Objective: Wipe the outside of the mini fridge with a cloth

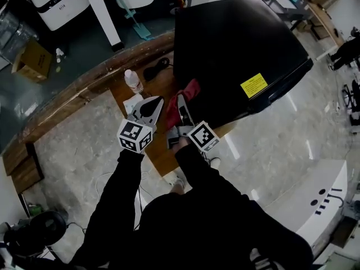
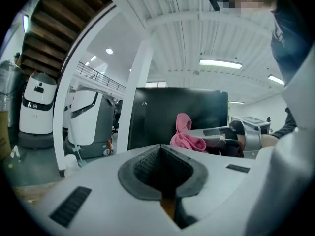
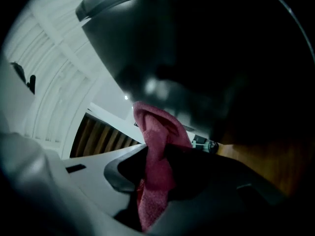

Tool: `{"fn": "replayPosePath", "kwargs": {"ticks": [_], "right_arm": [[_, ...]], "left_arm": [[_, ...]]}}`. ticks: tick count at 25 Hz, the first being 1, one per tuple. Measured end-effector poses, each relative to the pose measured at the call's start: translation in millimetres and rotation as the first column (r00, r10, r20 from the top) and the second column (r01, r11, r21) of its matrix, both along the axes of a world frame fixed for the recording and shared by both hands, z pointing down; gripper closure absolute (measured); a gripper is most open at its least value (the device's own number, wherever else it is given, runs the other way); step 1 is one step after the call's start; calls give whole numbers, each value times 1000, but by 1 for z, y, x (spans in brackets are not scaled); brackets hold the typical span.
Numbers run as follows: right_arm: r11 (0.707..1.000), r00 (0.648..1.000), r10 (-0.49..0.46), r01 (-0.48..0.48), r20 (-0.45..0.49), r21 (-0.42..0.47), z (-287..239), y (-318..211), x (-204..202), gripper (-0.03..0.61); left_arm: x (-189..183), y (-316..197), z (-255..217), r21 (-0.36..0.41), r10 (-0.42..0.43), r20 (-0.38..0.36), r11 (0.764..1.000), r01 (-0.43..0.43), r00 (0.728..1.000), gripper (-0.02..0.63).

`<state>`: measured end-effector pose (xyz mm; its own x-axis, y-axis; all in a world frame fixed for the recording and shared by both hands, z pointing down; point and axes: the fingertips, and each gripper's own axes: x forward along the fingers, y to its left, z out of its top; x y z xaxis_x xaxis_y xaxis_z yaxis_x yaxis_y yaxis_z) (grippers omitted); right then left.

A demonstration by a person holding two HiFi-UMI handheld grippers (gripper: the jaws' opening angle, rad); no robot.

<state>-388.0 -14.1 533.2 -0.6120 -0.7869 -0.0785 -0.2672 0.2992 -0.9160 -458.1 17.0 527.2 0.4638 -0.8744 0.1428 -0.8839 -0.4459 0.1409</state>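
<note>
Cloth (image 3: 155,146): pink-red terry, soft and limp, light, and it drapes and bunches, so no fragility worry. It's pinched in the right tool (image 3: 152,166), jaws closed on a fold, with a loose lobe standing up past the tips. In the head view the cloth (image 1: 190,90) sits at the left side face of the mini fridge (image 1: 236,44), touching or just off it, can't tell which.

The grip looks mid-cloth, which leaves enough free fabric to act as a pad. I'd keep that hold and press the lobe flat against the panel, otherwise hard jaw tips could ride on the finish.

Fridge: black, glossy, rigid, probably too heavy to shift under wiping pressure. Smooth skin, so the cloth should slide easily. Yellow label (image 1: 254,85) is on the front edge.

Left tool (image 2: 162,173): jaws together, nothing between them, held just beside the right one and clear of the fridge.

Fridge stands on the wooden table (image 1: 163,77), with a small bottle (image 1: 133,81) near its left side.
</note>
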Motion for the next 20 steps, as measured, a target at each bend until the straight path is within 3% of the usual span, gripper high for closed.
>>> {"fn": "replayPosePath", "kwargs": {"ticks": [4,8,11,15,20], "right_arm": [[991,999,33,-31,-11,132,-74,-5,4,465],[983,996,79,-86,47,164,-114,-13,14,465],[986,989,104,-116,103,120,-116,-29,25,463],[984,959,178,-178,222,-20,-94,-49,51,463],[978,928,202,-172,314,-120,-68,-53,60,463]], "left_arm": [[-5,0,-61,105,6,18,994,-8,1000,609],[-4,-3,-102,178,11,41,984,-18,999,609],[6,-11,-114,197,8,55,980,-18,998,609],[30,-27,-123,199,49,86,978,-65,995,609],[46,-43,-108,167,91,109,980,-108,990,609]]}}
